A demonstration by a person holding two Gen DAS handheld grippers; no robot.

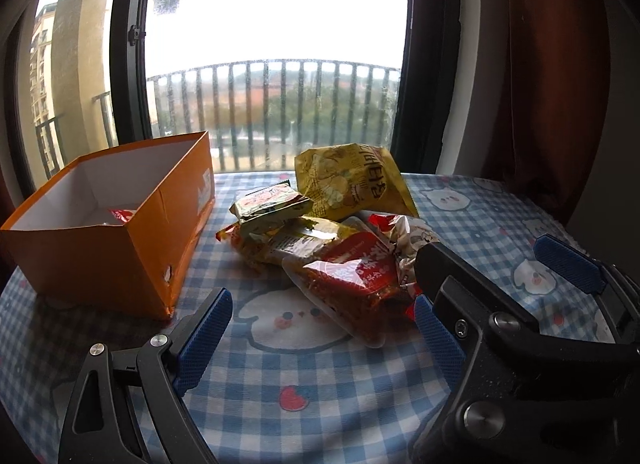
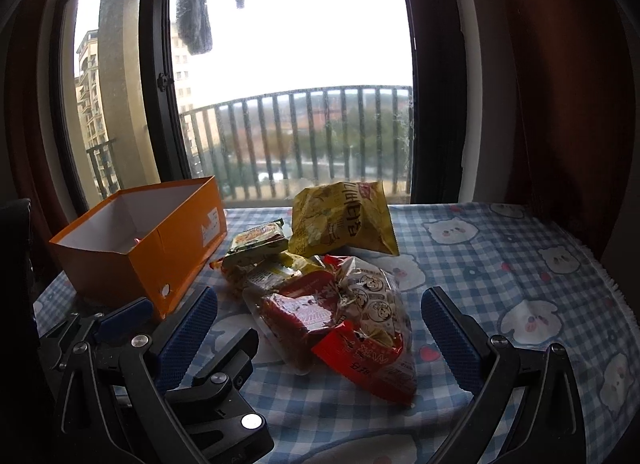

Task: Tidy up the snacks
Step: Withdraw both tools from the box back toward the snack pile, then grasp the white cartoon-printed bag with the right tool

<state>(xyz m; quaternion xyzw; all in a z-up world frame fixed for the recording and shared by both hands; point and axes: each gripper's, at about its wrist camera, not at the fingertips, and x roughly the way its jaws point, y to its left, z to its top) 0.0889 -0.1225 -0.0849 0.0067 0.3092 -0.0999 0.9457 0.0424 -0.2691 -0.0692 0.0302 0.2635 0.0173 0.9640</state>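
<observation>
A blue checked cloth with bears (image 1: pixel 320 384) covers the table by a window. The pile of shiny snack bags (image 2: pixel 320 304) lies right of the open orange cardboard box (image 1: pixel 120 240). Both the left gripper (image 1: pixel 320 328) and right gripper (image 2: pixel 320 324) are wide open and empty. The bags sit just ahead of the right gripper, which is nearer.

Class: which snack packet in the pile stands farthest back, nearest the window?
The big yellow bag, propped behind the smaller red and green packets.

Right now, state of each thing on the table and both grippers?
orange box: open, one red packet inside
yellow chip bag: sealed, propped at pile's back
red packet: lying at pile's front
green packet: on top of pile
left gripper: open, empty
right gripper: open, empty
</observation>
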